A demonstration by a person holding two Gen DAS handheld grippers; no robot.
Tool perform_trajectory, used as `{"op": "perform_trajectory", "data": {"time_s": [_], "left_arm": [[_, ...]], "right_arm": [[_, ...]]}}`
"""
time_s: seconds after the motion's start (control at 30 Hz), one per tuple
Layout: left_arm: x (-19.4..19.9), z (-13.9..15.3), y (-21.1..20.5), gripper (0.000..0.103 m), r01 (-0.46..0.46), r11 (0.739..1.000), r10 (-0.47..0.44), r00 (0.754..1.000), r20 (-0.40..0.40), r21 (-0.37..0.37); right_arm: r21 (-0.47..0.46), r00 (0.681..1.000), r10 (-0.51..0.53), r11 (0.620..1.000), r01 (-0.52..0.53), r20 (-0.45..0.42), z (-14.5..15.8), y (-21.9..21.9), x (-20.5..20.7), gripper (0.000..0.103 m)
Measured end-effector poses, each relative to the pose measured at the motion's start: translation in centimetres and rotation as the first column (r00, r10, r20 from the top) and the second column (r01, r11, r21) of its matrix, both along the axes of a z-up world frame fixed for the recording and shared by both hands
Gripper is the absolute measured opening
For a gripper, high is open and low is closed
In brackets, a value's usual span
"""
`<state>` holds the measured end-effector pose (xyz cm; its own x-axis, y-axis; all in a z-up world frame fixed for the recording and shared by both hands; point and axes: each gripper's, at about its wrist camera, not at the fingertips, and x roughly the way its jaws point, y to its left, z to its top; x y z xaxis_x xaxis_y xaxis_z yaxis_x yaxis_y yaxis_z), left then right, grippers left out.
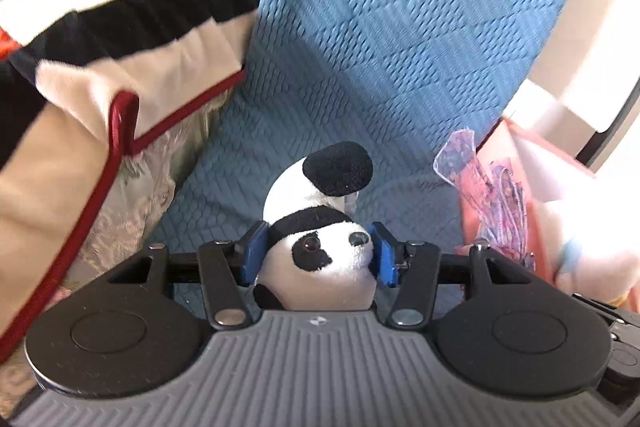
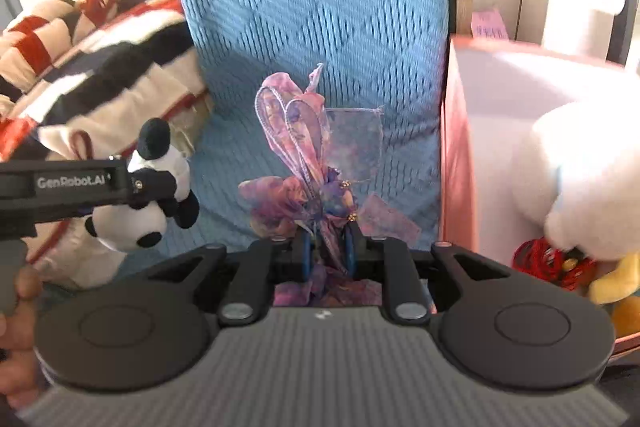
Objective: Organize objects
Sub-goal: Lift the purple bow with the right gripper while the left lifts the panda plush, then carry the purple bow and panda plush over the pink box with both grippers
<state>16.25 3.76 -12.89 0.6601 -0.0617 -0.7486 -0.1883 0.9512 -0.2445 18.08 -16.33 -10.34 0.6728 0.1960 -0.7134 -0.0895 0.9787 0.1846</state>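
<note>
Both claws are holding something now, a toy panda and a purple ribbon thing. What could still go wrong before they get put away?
1. The left gripper squeezes only the panda by its head; the soft body hangs free and might slip out.
2. The right gripper pinches thin fabric of the ribbon bow; its loose loops could snag or pull free.
3. The pink box already holds a white plush, so room for more looks tight.

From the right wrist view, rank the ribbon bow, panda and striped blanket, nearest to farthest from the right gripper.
1. Ribbon bow: pinched in the right gripper.
2. Panda: to the left, held by the left gripper.
3. Striped blanket: far left, behind the panda.
</note>
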Motion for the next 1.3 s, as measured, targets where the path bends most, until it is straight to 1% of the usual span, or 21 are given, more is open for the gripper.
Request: {"op": "perform_trajectory", "data": {"time_s": [0.2, 0.47, 0.57, 0.6, 0.7, 0.9, 1.0, 1.07, 1.13, 1.2, 1.3], "left_arm": [[-0.6, 4.3, -1.8, 0.061, 0.025, 1.000, -0.025, 0.998, 0.057, 0.005], [0.1, 9.0, -5.4, 0.061, 0.097, 0.995, -0.096, 0.988, 0.118, -0.001], [0.3, 10.3, -7.2, 0.061, 0.128, 0.992, -0.126, 0.981, 0.145, -0.003], [0.3, 10.7, -7.8, 0.061, 0.135, 0.991, -0.133, 0.979, 0.154, -0.005], [0.7, 11.6, -9.9, 0.061, 0.163, 0.986, -0.158, 0.971, 0.177, -0.016], [1.4, 12.6, -13.6, 0.061, 0.218, 0.976, -0.212, 0.960, 0.185, -0.015], [1.8, 13.2, -15.0, 0.061, 0.211, 0.977, -0.207, 0.960, 0.189, -0.002], [1.9, 13.8, -15.6, 0.061, 0.199, 0.980, -0.194, 0.958, 0.212, -0.005], [2.1, 14.3, -16.6, 0.061, 0.187, 0.982, -0.184, 0.958, 0.221, 0.010], [2.5, 14.3, -17.3, 0.061, 0.181, 0.983, -0.176, 0.960, 0.217, -0.003], [3.2, 13.6, -18.4, 0.061, 0.180, 0.983, -0.170, 0.967, 0.192, -0.033]], "right_arm": [[0.035, 0.998, -0.025, 0.999, 0.023, 0.053, 4.1, -2.2, -1.1, 0.020], [0.020, 0.988, -0.049, 0.999, 0.047, 0.145, 9.1, -5.2, -1.9, 0.020], [-0.041, 0.979, -0.054, 0.997, 0.063, 0.196, 10.6, -6.5, -2.4, 0.020], [-0.049, 0.978, -0.058, 0.996, 0.069, 0.202, 10.9, -7.2, -2.4, 0.020], [-0.022, 0.977, -0.080, 0.996, 0.086, 0.196, 11.5, -9.0, -2.5, 0.020], [-0.019, 0.969, -0.122, 0.991, 0.129, 0.213, 12.9, -12.5, -3.3, 0.020], [-0.024, 0.966, -0.137, 0.989, 0.146, 0.219, 13.5, -14.5, -3.7, 0.020], [-0.014, 0.963, -0.158, 0.986, 0.165, 0.217, 13.8, -16.2, -3.8, 0.020], [-0.001, 0.959, -0.187, 0.981, 0.192, 0.211, 13.9, -18.0, -4.2, 0.020], [0.016, 0.956, -0.218, 0.976, 0.219, 0.197, 13.7, -20.0, -4.4, 0.020], [0.028, 0.951, -0.251, 0.968, 0.250, 0.180, 13.2, -22.5, -4.7, 0.020]]}}
